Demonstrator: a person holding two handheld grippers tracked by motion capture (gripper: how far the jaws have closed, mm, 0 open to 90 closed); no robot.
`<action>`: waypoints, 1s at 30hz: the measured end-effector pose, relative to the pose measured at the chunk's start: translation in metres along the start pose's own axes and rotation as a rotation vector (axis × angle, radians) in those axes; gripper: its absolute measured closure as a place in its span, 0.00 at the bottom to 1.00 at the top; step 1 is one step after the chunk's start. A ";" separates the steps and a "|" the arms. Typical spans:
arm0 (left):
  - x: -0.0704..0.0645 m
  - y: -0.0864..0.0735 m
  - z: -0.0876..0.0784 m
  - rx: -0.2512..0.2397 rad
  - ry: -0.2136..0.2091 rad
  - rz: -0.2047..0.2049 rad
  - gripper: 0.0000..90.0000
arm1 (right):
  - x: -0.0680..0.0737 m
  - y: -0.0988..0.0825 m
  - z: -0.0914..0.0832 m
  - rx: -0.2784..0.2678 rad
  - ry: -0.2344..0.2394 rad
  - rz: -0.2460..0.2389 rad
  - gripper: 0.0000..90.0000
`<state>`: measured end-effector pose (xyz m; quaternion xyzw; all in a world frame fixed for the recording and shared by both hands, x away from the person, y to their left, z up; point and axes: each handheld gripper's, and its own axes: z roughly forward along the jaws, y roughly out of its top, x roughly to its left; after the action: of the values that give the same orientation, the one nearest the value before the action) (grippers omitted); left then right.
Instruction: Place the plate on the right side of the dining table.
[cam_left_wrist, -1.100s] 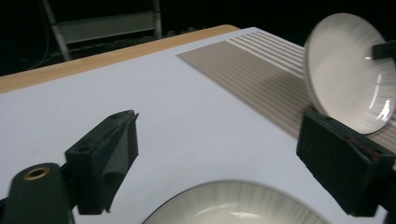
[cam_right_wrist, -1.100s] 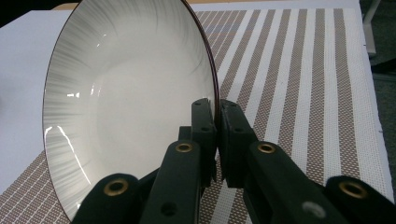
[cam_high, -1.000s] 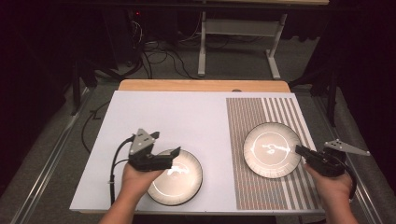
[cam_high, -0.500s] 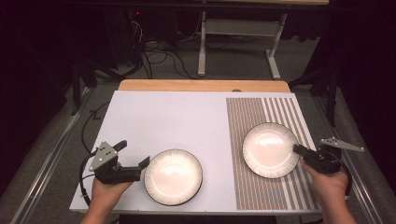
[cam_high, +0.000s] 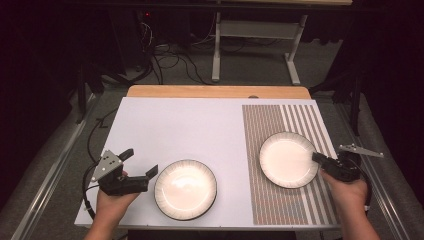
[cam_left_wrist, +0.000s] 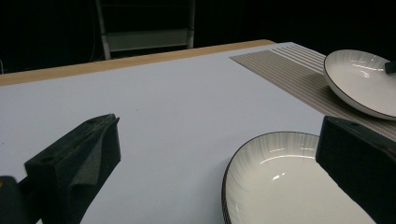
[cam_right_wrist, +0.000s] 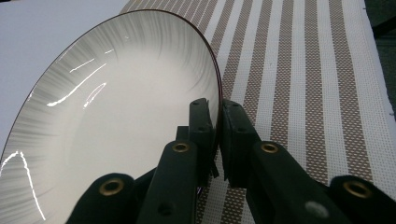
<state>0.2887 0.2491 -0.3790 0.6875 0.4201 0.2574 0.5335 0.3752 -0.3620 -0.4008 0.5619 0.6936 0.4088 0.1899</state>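
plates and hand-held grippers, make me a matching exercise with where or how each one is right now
Things:
1. left plate
2. right plate
3. left hand-held gripper
4. right hand-held gripper

States:
A. shut on a plate's rim
B. open, beside a plate, holding nothing
C. over the striped mat, rim gripped
D. flat on the plain white sheet, free of any grip

Pairs: 1-D, 2-C, 3-B, 4-A

White table (cam_high: 185, 125) with a striped mat (cam_high: 300, 200) at right; one plate (cam_high: 185, 189) lower centre, another plate (cam_high: 288, 159) on the mat.
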 end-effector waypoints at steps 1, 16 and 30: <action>0.001 0.000 0.001 0.002 0.000 -0.002 0.01 | 0.000 0.000 0.001 0.001 -0.001 0.003 0.95; 0.004 -0.002 0.004 0.013 0.011 0.006 0.01 | -0.003 -0.005 0.013 0.041 -0.072 0.005 0.91; 0.007 0.000 0.002 0.003 0.023 0.017 0.01 | 0.058 0.004 -0.023 -0.169 0.056 -0.186 0.50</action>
<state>0.2939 0.2538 -0.3807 0.6889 0.4209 0.2692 0.5253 0.3439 -0.3160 -0.3725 0.4653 0.7109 0.4620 0.2542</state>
